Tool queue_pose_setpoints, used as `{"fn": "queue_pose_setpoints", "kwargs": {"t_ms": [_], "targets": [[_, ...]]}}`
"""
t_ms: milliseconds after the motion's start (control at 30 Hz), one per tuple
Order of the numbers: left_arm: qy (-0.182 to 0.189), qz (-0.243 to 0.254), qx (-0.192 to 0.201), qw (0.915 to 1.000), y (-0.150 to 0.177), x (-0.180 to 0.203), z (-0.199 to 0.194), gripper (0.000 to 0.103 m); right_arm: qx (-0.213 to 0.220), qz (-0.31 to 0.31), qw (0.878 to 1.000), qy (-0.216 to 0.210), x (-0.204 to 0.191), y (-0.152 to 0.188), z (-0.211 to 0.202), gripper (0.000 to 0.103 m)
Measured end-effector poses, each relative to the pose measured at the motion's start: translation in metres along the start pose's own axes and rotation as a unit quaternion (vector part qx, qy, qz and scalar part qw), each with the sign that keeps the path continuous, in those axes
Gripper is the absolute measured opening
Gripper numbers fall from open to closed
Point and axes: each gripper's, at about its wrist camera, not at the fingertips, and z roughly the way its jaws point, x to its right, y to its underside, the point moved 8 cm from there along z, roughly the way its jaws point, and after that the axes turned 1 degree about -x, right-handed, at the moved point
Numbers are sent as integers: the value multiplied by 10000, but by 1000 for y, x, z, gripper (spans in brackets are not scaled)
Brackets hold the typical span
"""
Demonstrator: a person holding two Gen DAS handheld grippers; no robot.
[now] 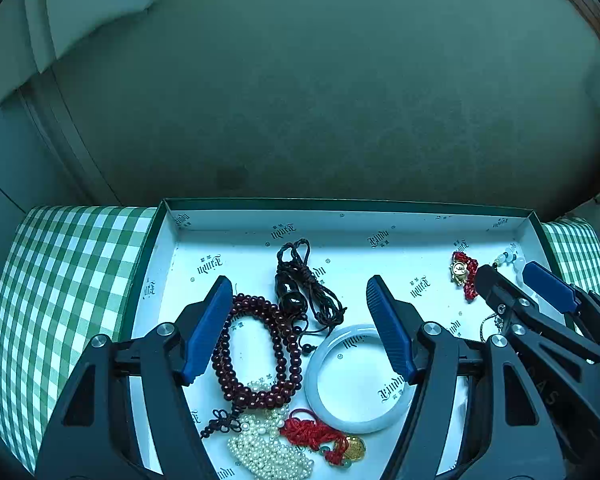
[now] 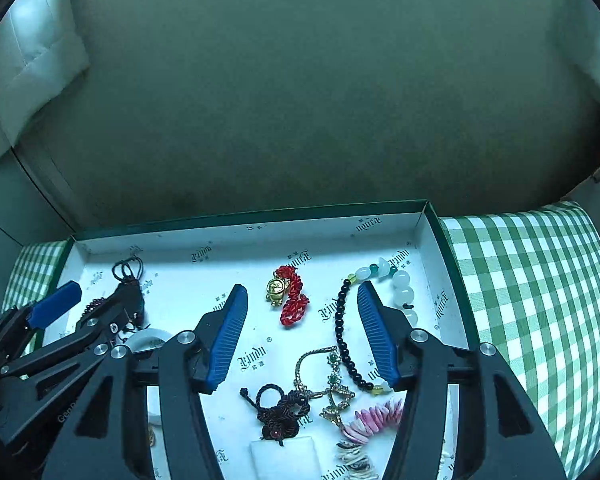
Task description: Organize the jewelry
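Green-checked cloth (image 2: 532,300) flanks box (image 2: 430,216); white cushion (image 1: 96,0) beyond

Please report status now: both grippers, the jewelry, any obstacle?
Left gripper open, empty. Right gripper open, empty. Jewelry all in box. No obstacle.

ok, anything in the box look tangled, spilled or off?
Nothing damaged or spilled outside the box. Only oddity: near the left gripper, the dark red bead strand overlaps the pearl pile and red tassel charm, a loose heap.
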Motion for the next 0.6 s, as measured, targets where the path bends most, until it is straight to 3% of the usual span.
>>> {"fn": "queue_pose_setpoints", "kwargs": {"t_ms": [300,600], "targets": [[-128,88,194,9997,16,-12,-41,79,68,41,10000,-14,8,17,-35,57],[-351,100,199,9991,54,-27,-96,86,31,69,10000,-12,21,45,-77,57]]}}
